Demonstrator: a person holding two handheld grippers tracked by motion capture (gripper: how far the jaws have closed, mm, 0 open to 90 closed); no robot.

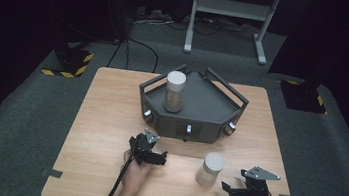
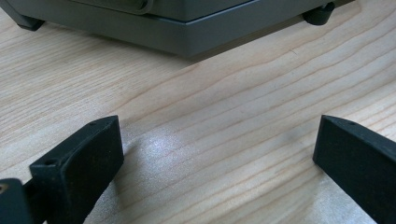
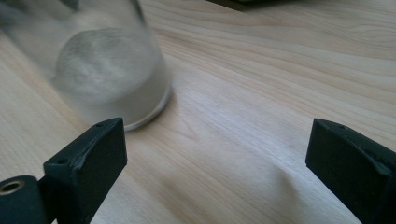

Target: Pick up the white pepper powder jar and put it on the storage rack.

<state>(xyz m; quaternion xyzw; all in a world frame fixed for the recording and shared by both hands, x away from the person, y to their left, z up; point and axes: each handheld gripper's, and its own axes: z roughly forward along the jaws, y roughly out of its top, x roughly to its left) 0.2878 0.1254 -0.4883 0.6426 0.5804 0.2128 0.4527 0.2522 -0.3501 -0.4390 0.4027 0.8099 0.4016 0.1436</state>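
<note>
**Right gripper open beside the near jar**

Nearest the person, the right gripper sits low over the table at its front right, jaws spread wide with nothing between them. In the right gripper view the jaws frame bare wood, and the near jar stands just beyond the left jaw tip, outside the gap and apart from the pad. The picture of it is blurred, but a pale rounded mass shows through the clear wall, filling most of the lower part.

From above, this jar stands upright on the wood just left of the right gripper, with a white lid on top.

The left gripper rests near the table's middle front, jaws also wide apart and holding nothing; its own view shows only wood grain between them.

Just beyond it sits the grey tray, an angular box with rails and front knobs. A second jar stands upright in its left part, white-lidded, with tan contents visible in its lower half.
</note>
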